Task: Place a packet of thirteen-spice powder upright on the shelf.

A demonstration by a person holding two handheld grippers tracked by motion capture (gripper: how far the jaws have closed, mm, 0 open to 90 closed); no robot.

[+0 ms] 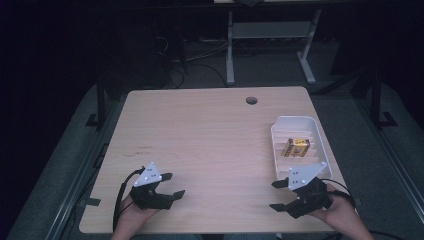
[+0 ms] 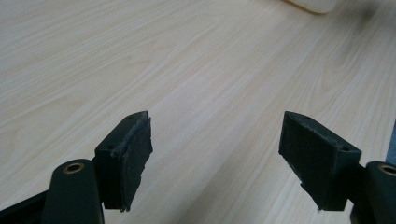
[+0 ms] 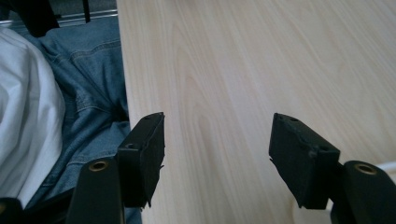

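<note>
Both grippers empty and apart at the near table edge; the yellow pack waits in the white tray.

Right gripper, low in the frame's right, has its jaws parted with nothing between them; the left gripper, lower left, is likewise spread over bare table. Just beyond the right gripper, at right of centre, the white tray holds a small yellow pack lying flat between its ridges. It looks light, stiff and boxy, perhaps a bit slick; pinching it across its two long sides from above seems safest.
</note>
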